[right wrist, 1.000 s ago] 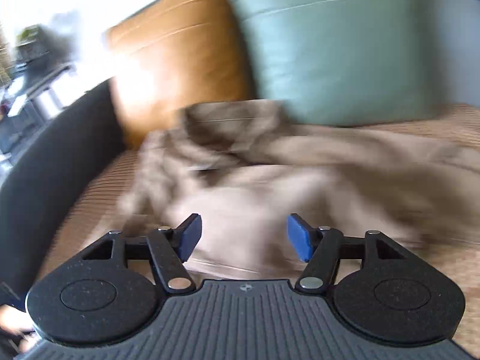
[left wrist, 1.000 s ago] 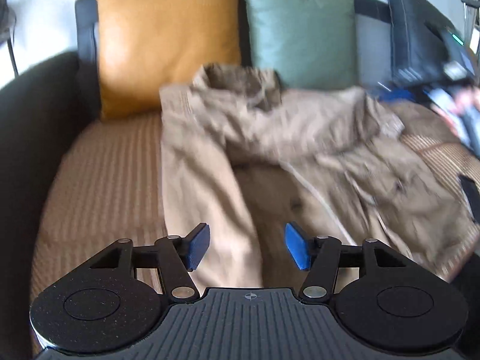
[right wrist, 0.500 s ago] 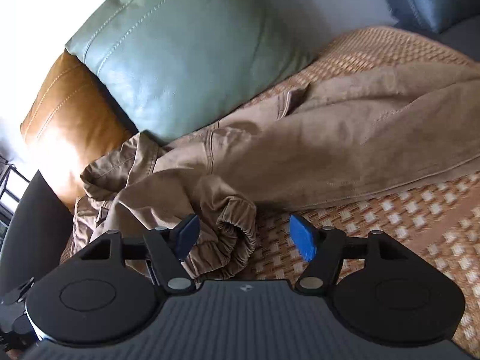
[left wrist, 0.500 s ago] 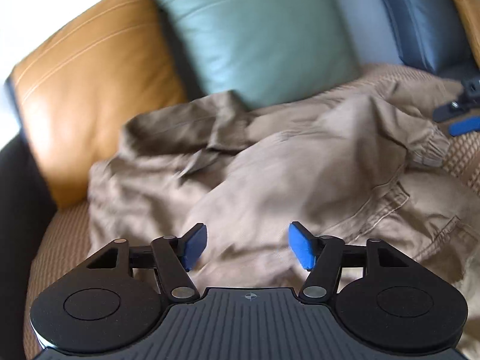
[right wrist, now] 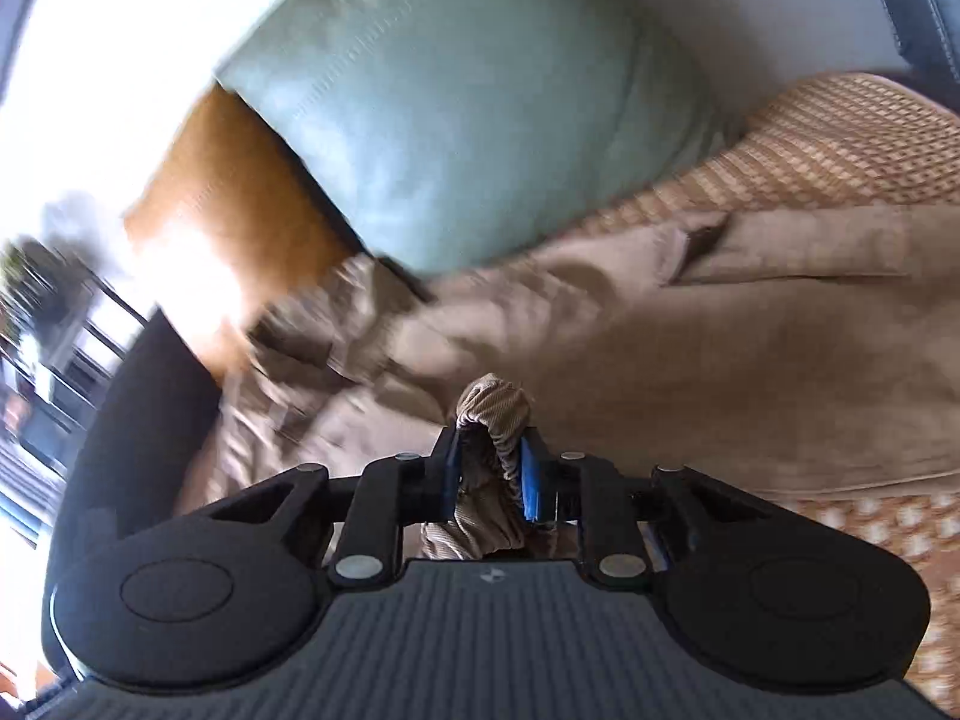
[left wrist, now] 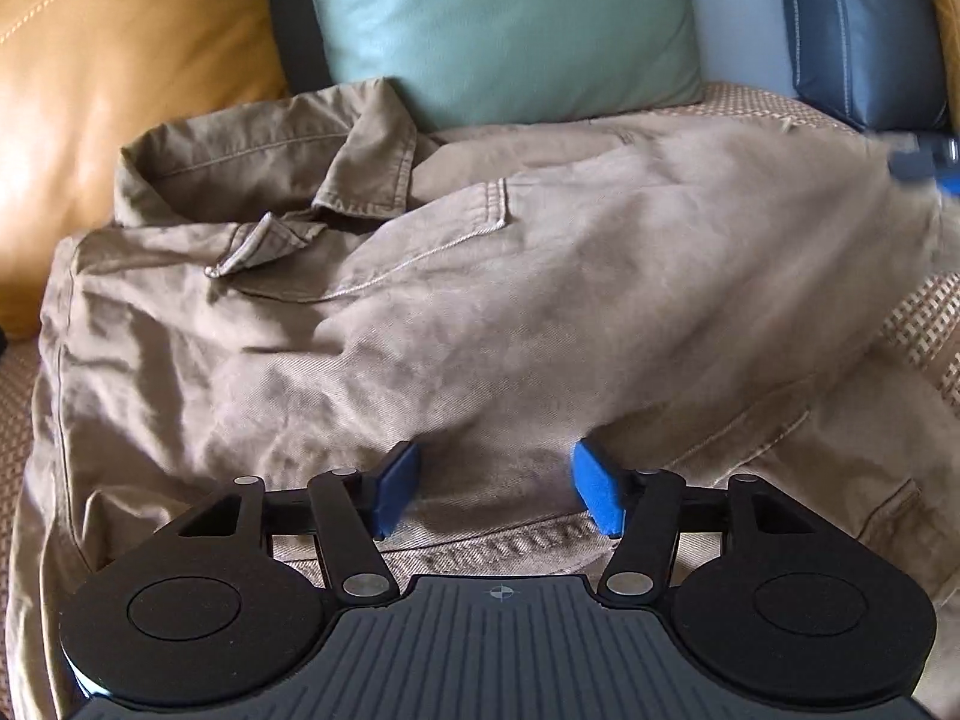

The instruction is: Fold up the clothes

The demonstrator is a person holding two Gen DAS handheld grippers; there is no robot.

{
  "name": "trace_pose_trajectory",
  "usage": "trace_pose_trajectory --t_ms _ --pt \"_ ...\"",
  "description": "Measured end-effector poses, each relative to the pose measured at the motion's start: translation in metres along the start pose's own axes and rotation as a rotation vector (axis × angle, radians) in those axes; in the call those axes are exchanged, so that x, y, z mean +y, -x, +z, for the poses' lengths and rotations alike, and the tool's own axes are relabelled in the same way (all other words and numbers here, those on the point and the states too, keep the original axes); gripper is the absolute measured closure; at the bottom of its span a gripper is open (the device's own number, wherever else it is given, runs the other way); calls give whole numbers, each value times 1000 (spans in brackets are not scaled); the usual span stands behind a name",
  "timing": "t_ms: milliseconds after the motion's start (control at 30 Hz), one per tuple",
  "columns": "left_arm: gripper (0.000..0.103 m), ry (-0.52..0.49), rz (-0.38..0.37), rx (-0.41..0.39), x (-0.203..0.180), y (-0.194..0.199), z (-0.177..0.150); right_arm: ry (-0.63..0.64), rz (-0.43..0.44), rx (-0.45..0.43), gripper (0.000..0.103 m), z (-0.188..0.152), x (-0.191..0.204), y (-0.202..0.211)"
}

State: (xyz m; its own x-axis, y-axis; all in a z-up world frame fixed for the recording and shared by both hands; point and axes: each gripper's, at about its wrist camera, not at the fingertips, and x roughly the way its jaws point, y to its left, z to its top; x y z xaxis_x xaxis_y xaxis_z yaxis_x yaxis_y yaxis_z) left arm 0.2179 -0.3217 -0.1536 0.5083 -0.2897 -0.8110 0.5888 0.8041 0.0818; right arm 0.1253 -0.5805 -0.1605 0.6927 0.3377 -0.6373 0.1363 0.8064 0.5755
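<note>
A tan jacket lies spread on the sofa seat, its collar toward the cushions. My left gripper hovers low over the jacket's near part; its jaws are closing, still wide, with a hump of fabric between the blue pads but not pinched. In the right wrist view the jacket stretches to the right, and my right gripper has its jaws closing on the gathered sleeve cuff, which is squeezed between the pads and pokes out past them.
Mustard cushion, green cushion and blue cushion lean on the sofa back behind the jacket. A woven tan cover lines the seat. The dark armrest rises at the left, with shelving blurred beyond it.
The left gripper came in low and close over the jacket. The right gripper, open beside the sleeve cuff half a second ago, has closed on it and rolled.
</note>
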Motion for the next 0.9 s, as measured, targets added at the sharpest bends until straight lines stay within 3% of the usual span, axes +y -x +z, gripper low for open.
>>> trace_pose_trajectory --t_ms 67,233,333,433,500,567,633,700,900 --pt "33 -4 -24 4 1 6 0 -45 -48 80 81 -2 -8 -10" --pt "31 116 -93 -70 26 32 21 -102 -61 93 78 -18 -23 -16" --pt "29 136 -52 -83 27 23 40 -103 -63 84 78 -19 -24 -15" --pt "28 98 36 -19 23 -15 46 -111 -53 73 75 -21 -27 -14" --pt "23 59 91 25 15 -43 38 -123 -48 66 71 -23 -31 -13" --pt "25 3 146 4 1 -44 35 -137 -52 55 55 -26 -34 -12" --pt "26 4 79 -2 2 -35 38 -146 -55 42 44 -29 -35 -9" --pt "26 17 48 -33 7 -24 43 -137 -28 18 44 -34 -36 -2" --pt "24 61 106 -56 10 -39 63 -194 59 -2 34 -47 -45 -2"
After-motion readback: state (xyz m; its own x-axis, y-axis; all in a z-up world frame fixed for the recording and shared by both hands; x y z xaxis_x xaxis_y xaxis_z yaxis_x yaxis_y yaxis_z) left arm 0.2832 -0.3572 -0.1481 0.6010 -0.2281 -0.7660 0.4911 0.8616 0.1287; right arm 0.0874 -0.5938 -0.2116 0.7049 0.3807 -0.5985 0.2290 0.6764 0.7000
